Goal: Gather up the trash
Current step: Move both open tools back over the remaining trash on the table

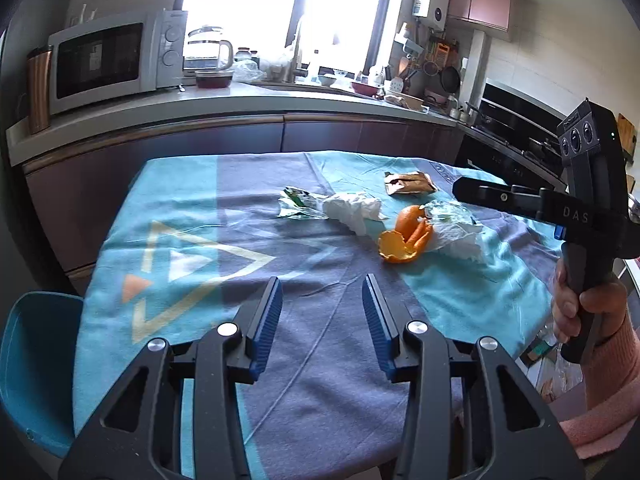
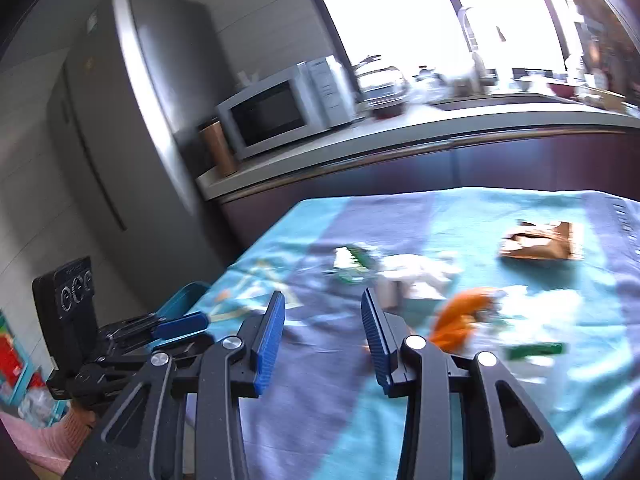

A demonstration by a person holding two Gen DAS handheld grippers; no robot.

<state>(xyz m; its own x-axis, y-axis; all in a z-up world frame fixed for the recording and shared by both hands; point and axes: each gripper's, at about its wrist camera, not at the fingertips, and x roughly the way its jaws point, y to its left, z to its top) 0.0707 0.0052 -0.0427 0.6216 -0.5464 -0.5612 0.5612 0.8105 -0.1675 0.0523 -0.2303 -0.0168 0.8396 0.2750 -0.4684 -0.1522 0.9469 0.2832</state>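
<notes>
Kitchen tabletop (image 1: 280,360) under a blue cloth holds the trash: orange peel (image 1: 404,236), crumpled tissue (image 1: 352,208), brown wrapper (image 1: 408,184). Your left gripper (image 1: 322,320) and right gripper (image 2: 323,332) hover with fingers apart, empty. You're approaching; next, centre one piece between them.

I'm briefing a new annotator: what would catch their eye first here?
The bright orange peel in the middle of the blue tablecloth, ringed by a crumpled white tissue and a brown wrapper behind it. Both grippers, left gripper and right gripper, are open and empty.
</notes>
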